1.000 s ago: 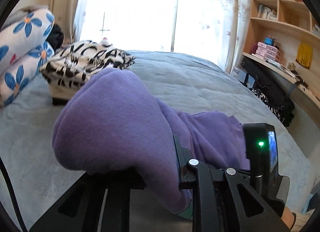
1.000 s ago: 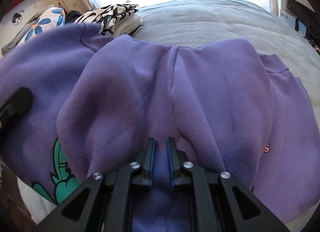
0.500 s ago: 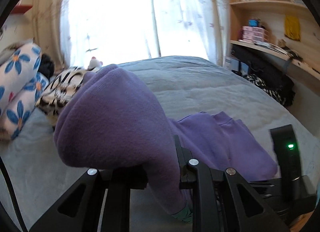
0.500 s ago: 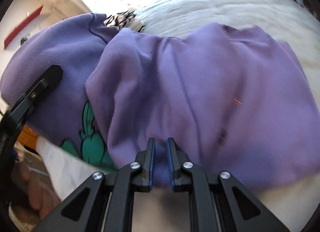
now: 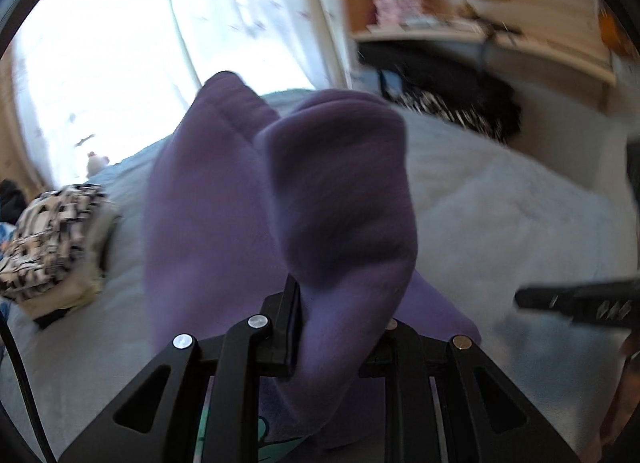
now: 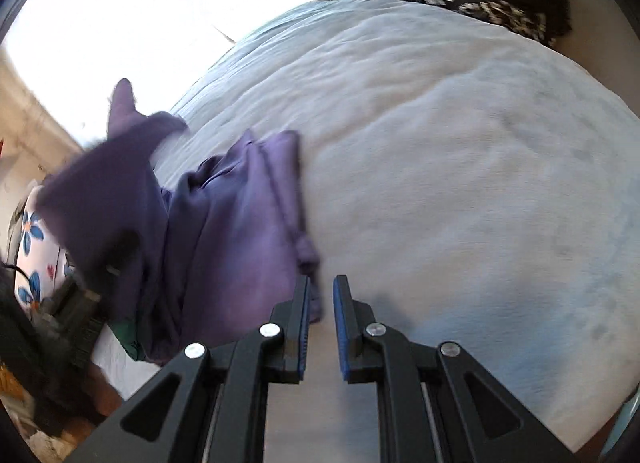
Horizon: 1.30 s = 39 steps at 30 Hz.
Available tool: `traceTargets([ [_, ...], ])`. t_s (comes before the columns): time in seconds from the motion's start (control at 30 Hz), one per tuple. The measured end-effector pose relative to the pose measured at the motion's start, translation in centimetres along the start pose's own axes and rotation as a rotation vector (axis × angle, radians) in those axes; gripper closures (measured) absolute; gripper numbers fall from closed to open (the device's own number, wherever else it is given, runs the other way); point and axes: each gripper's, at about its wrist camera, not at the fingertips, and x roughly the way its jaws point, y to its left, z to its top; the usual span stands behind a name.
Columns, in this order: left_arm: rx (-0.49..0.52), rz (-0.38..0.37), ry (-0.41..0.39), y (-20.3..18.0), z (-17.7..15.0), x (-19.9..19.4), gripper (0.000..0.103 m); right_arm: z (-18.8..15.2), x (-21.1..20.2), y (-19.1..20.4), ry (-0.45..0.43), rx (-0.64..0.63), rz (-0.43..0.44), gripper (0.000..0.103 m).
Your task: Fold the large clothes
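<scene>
**Bed** (image 6: 460, 163): one, under a pale grey blanket, filling most of both views. Its edges are cut off by the lens rim.

**Curtain** (image 5: 240, 3): bright and overexposed. Nothing behind it can be made out.

**Purple sweatshirt** (image 5: 280, 203): one garment. It is bunched and lifted off the blanket between the two tools, with its lower part draped on the near left part of the bed. Motion blur softens its folds, and sleeves and body cannot be told apart.

**Shelf** (image 5: 460, 31): wooden, beyond the bed. Its contents are smeared beyond reading.

**Black-and-white patterned cloths**: two. One is a folded stack (image 5: 52, 235) on the bed at the left. The other (image 6: 492, 11) lies past the far edge of the bed.

**Flowered pillow** (image 6: 36, 247): one, mostly hidden behind the sweatshirt.

**Left gripper** (image 5: 336, 327): its fingers are clamped on a thick fold of the sweatshirt. The cloth rises above them and spills over the right finger, hiding it. In the right wrist view this tool is only a dark blur at the left, behind the cloth.

**Right gripper** (image 6: 322, 327): its fingers are nearly together. A thin hem corner of the sweatshirt is nipped at their tips and lies against the left blue pad. The rest of the garment trails away to the left.

**Green print** (image 5: 264, 435): one patch on the sweatshirt, cut off below the left fingers.
</scene>
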Motion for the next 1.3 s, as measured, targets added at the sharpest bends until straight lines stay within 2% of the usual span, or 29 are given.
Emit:
traceTargets([
  [0.1, 0.099, 0.025, 0.053, -3.1, -1.2, 2.6, 0.084, -0.3, 0.4, -0.4, 0.012, 0.008, -0.009, 0.091],
  [0.17, 0.159, 0.05, 0.059, -4.4, -1.7, 3.4, 0.083, -0.5, 1.0, 0.0, 0.031, -0.004, -0.008, 0.091],
  [0.23, 0.204, 0.06, 0.055, -5.1, -2.1, 3.5, 0.075, -0.7, 1.4, 0.6, 0.046, -0.024, -0.007, 0.091],
  [0.3, 0.224, 0.021, 0.062, -5.2, -2.1, 3.0, 0.048, -0.6, 1.5, 0.7, 0.049, -0.037, -0.01, 0.091],
  [0.37, 0.231, -0.021, 0.065, -5.1, -1.9, 2.4, 0.033, -0.6, 1.2, 1.1, 0.043, -0.05, -0.008, 0.091],
  [0.47, 0.241, -0.081, 0.059, -5.1, -1.6, 0.8, 0.027, -0.1, 0.9, 1.3, 0.029, -0.059, -0.013, 0.091],
  [0.57, 0.238, -0.113, 0.045, -4.3, -1.7, -0.9, 0.026, 0.4, 0.1, 1.4, 0.015, -0.065, -0.01, 0.091],
  [0.7, 0.16, -0.175, 0.042, -1.7, -1.7, -4.0, 0.026, 1.1, -0.9, 2.6, 0.008, -0.089, 0.009, 0.091],
  [0.83, 0.054, -0.237, 0.032, 1.6, -1.9, -7.3, 0.026, 2.4, -2.0, 4.9, 0.003, -0.131, 0.072, 0.09],
  [0.9, -0.034, -0.264, 0.013, 4.3, -1.9, -9.1, 0.026, 3.2, -3.0, 6.5, -0.018, -0.161, 0.094, 0.081],
  [0.97, -0.125, -0.259, -0.004, 7.1, -1.8, -9.9, 0.026, 3.8, -3.9, 8.2, -0.049, -0.197, 0.112, 0.064],
  [1.03, -0.219, -0.235, -0.007, 10.2, -1.8, -9.9, 0.025, 4.7, -4.5, 10.0, -0.079, -0.239, 0.133, 0.054],
  [1.1, -0.305, -0.177, 0.015, 13.2, -2.0, -9.0, 0.025, 5.5, -4.3, 11.5, -0.073, -0.273, 0.148, 0.052],
  [1.17, -0.387, -0.146, 0.054, 15.9, -2.1, -7.4, 0.025, 6.4, -3.2, 12.9, -0.037, -0.314, 0.151, 0.052],
  [1.3, -0.502, -0.141, 0.116, 19.6, -2.4, -3.8, 0.026, 7.9, 1.3, 14.6, 0.074, -0.367, 0.089, 0.052],
])
